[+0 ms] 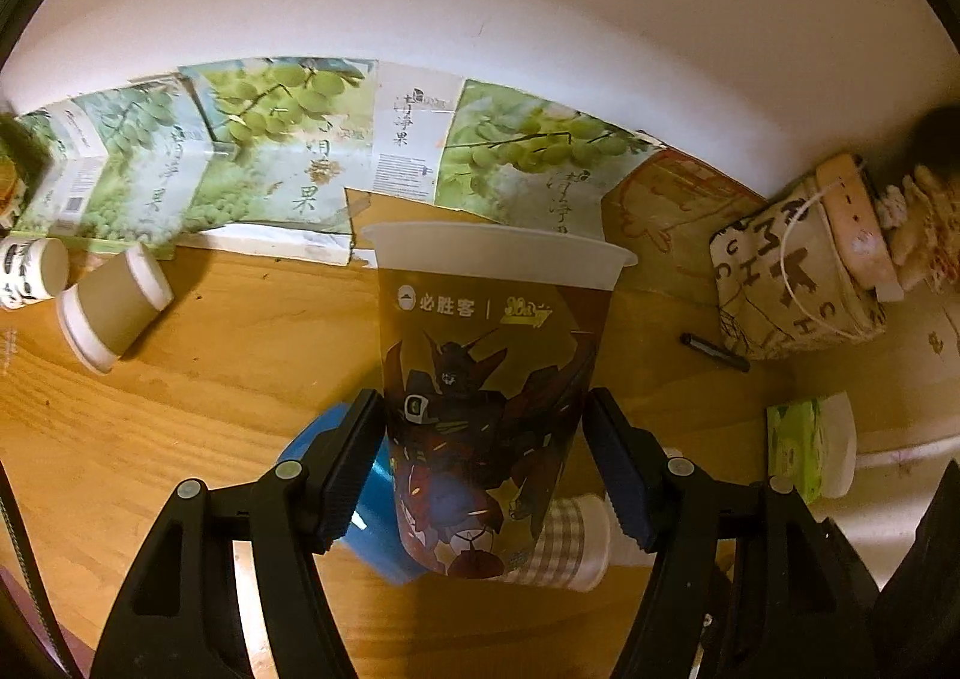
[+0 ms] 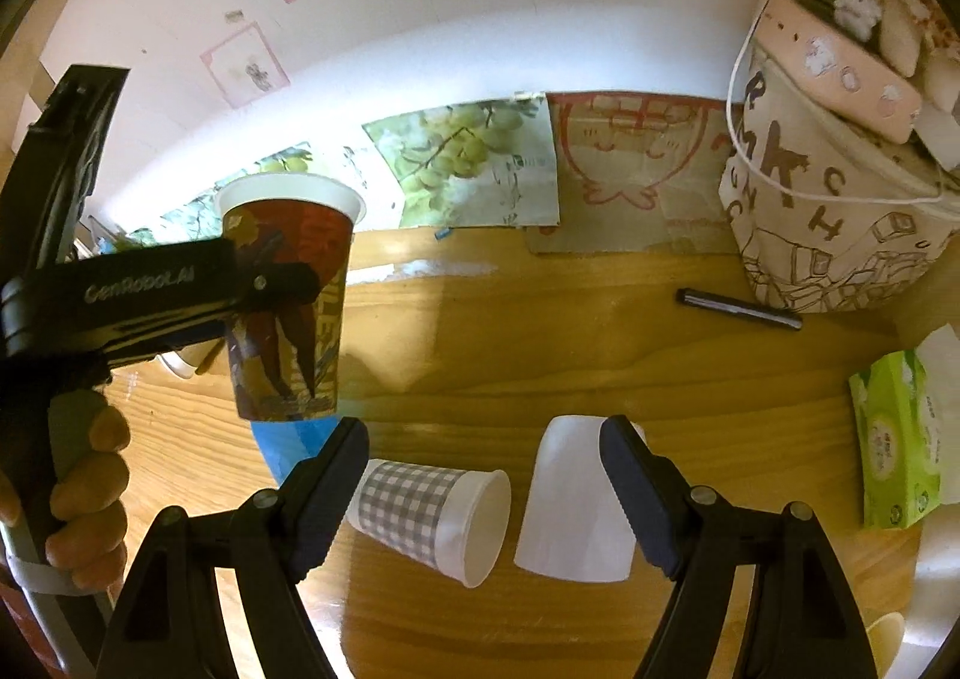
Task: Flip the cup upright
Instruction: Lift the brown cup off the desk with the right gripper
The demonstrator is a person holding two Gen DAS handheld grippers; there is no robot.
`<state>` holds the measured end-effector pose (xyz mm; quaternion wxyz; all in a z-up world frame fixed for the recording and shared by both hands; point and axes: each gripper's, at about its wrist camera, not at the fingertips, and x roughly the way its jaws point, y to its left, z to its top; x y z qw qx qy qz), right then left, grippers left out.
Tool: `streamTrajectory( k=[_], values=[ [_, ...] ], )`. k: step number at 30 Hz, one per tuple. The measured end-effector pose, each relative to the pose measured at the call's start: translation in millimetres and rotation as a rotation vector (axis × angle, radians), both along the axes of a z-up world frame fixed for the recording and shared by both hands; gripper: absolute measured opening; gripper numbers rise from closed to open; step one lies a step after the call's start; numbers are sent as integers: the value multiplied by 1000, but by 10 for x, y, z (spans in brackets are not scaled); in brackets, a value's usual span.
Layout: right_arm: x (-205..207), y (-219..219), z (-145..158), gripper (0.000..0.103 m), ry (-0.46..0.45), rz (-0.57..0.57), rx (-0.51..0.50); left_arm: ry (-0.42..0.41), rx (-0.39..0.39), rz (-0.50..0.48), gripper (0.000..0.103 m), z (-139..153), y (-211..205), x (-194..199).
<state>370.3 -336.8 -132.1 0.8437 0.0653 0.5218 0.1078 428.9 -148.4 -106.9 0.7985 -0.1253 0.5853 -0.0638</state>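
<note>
My left gripper (image 1: pixel 485 457) is shut on a tall printed paper cup (image 1: pixel 489 379) with a robot picture. It holds the cup upright, mouth up, above the wooden table (image 1: pixel 240 379). In the right wrist view the same cup (image 2: pixel 288 307) hangs in the left gripper (image 2: pixel 258 283) at the left. My right gripper (image 2: pixel 483 475) is open and empty above the table. A checked paper cup (image 2: pixel 432 517) lies on its side below it. A plain white cup (image 2: pixel 576 505) lies next to it, partly behind the right finger.
A blue cup (image 1: pixel 354 475) sits under the held cup. Two more cups (image 1: pixel 114 307) lie at the far left. A printed bag (image 2: pixel 840 217), a black pen (image 2: pixel 738 308) and a green tissue pack (image 2: pixel 900 439) are on the right. Fruit-print cardboard (image 1: pixel 288 150) lines the wall.
</note>
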Motion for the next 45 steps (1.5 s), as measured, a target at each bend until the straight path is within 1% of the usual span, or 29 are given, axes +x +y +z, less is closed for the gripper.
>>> streamTrajectory(
  k=[4,10,20,28,33,37,45],
  values=[
    [-95,17,74,80,-11,-4,20,-8,20,-12,72,77,33,-163],
    [-207,67,112,80,8,-10,66,-14,39,-24,72,166,114,-417],
    [-379,202,89,80,32,-5,103,-40,58,-27,72,263,353,-845],
    [-575,335,8,80,97,-23,173,-29,72,-18,72,219,637,-1217],
    [-753,436,-81,80,137,-35,215,-37,89,-40,72,178,762,-1433],
    [-878,507,-178,80,169,-43,252,-38,84,-52,72,110,873,-1616],
    [-1081,585,-386,80,208,-84,294,-54,102,-92,72,-76,954,-1933]
  ],
)
